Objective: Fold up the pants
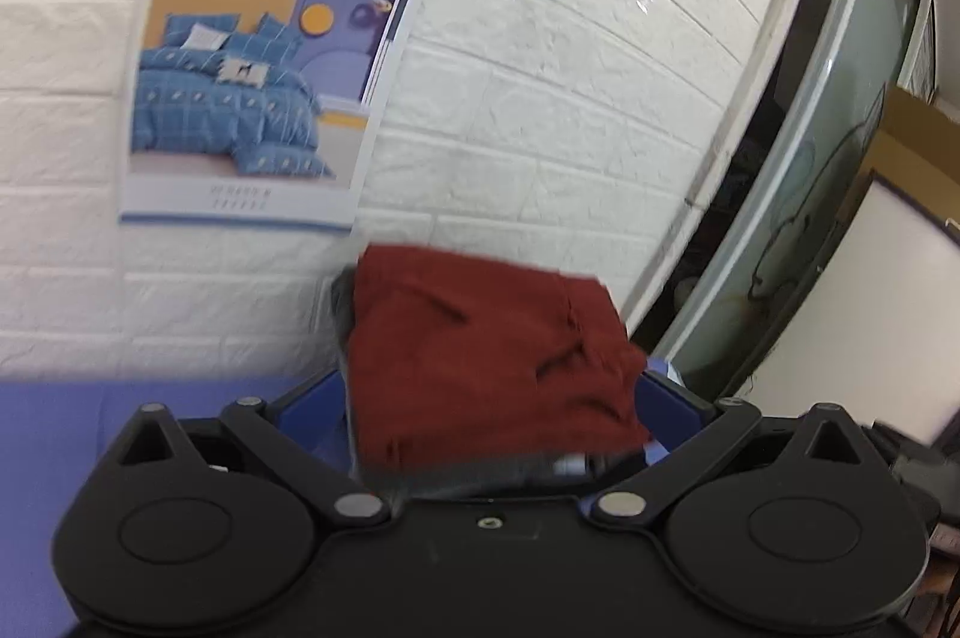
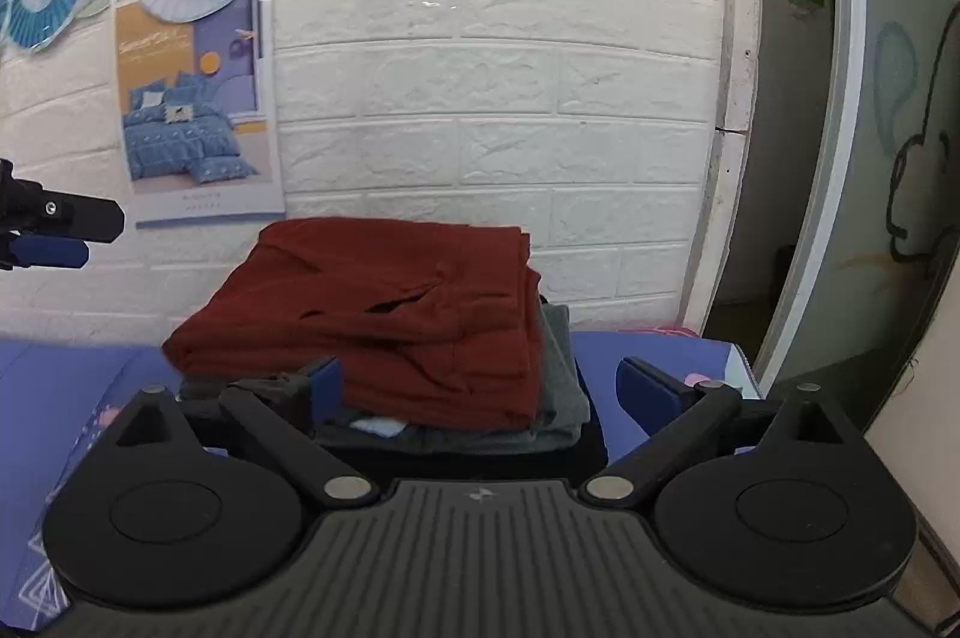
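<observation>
Right gripper [image 2: 480,386]: jaws spread wide, nothing between the blue pads; it sits at the near edge of the stack, at six o'clock from it, apart from the cloth. My reading is that it has let go so the fold can settle.
Left gripper [image 1: 498,398]: jaws spread too, one blue pad either side of the red cloth, not visibly pressing it. The wrist view is blurred, so contact cannot be ruled out. In the right wrist view its tip shows at nine o'clock, clear of the pile.
Red pants [image 2: 372,314]: folded into a flat rectangle, lying on top of the stack at the centre of the right view. They look finished and parked on the pile to keep the bed free.
Stack of clothes [image 2: 558,374]: grey and dark folded pieces under the red one, edges showing at four o'clock.
Bedsheet [image 2: 54,398]: purple-blue, carries the stack.
Brick wall [image 2: 492,98]: white, at twelve o'clock, just behind the pile.
Bedding poster [image 2: 192,122]: at ten o'clock.
</observation>
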{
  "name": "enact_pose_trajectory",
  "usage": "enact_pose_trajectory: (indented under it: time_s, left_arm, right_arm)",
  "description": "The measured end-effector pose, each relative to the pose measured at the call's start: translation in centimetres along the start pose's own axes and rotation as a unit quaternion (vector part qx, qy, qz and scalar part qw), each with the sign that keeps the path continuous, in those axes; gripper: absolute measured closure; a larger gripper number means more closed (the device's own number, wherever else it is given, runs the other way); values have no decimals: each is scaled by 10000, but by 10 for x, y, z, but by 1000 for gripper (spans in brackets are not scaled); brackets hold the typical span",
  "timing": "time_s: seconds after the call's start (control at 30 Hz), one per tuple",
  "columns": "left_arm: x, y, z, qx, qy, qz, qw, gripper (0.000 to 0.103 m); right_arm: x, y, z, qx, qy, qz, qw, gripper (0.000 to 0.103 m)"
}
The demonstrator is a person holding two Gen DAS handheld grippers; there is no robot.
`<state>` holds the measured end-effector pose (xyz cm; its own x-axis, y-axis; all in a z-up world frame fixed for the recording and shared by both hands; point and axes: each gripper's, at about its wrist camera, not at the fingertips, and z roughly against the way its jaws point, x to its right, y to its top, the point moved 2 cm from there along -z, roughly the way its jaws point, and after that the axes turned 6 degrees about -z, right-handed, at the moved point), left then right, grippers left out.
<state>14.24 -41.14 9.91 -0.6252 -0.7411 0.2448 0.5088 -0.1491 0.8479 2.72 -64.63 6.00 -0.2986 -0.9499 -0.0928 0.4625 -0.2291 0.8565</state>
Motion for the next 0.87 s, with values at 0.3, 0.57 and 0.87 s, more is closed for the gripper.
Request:
enact_pose_trajectory:
  time_s: [0.3, 0.57, 0.87]
  left_arm:
    - [16, -88, 11, -674, 567, -79, 9961, 16]
    - [19, -95, 18, -684, 867, -115, 9938, 16]
    - [24, -90, 29, -526, 808, -143, 9952, 16]
  right_arm:
    - [-13, -51, 10, -539, -123, 82, 9984, 0]
    - [-21, -50, 23, -444, -128, -66, 9989, 0]
    - [-27, -44, 35, -302, -161, 34, 9994, 0]
